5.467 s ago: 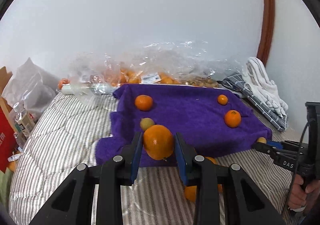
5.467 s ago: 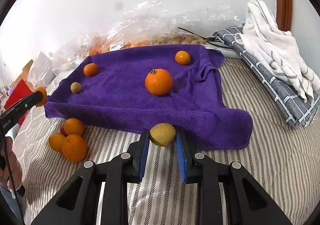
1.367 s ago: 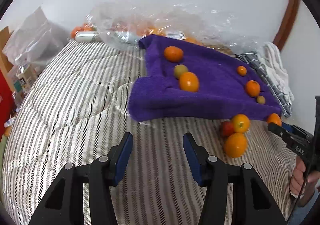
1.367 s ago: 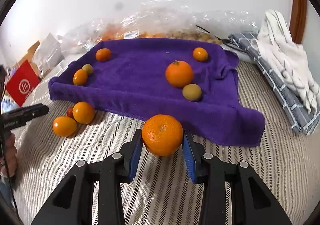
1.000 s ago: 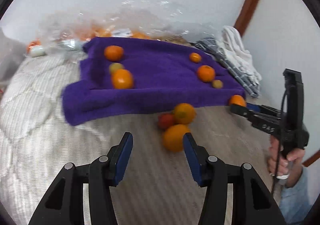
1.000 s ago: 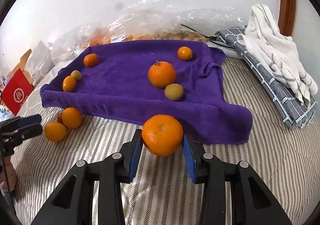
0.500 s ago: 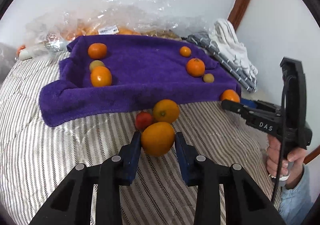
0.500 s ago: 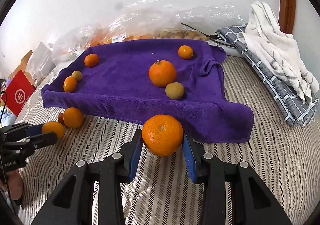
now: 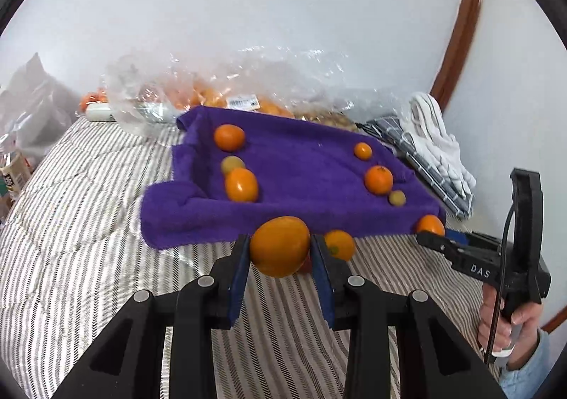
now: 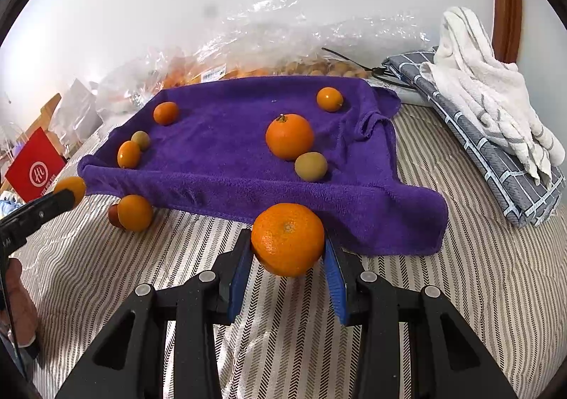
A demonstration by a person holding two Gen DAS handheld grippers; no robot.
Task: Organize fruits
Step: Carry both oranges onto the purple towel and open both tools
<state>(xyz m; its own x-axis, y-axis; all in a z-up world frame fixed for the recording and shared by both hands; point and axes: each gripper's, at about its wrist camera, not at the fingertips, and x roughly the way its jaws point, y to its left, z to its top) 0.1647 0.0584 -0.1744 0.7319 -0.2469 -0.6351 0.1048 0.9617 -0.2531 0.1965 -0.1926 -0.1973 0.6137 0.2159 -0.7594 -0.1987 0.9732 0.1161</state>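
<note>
A purple towel (image 9: pixel 301 179) (image 10: pixel 230 158) lies on the striped bed and bears several oranges and two small green fruits. My left gripper (image 9: pixel 280 253) is shut on a smooth orange fruit (image 9: pixel 280 246), held above the bed just in front of the towel's near edge. My right gripper (image 10: pixel 287 250) is shut on a mandarin (image 10: pixel 287 239) before the towel's front edge; it also shows at the right of the left wrist view (image 9: pixel 430 232). An orange (image 9: pixel 339 245) (image 10: pixel 135 213) and a small red fruit (image 10: pixel 114 214) lie on the bed beside the towel.
Clear plastic bags of fruit (image 10: pixel 248 55) lie behind the towel by the wall. A folded grey checked cloth with a white towel (image 10: pixel 496 108) sits at the right. A red box (image 10: pixel 33 170) and bags stand at the left.
My left gripper closed on the orange fruit from the bed and lifted it toward the towel. My right gripper holds its mandarin almost still.
</note>
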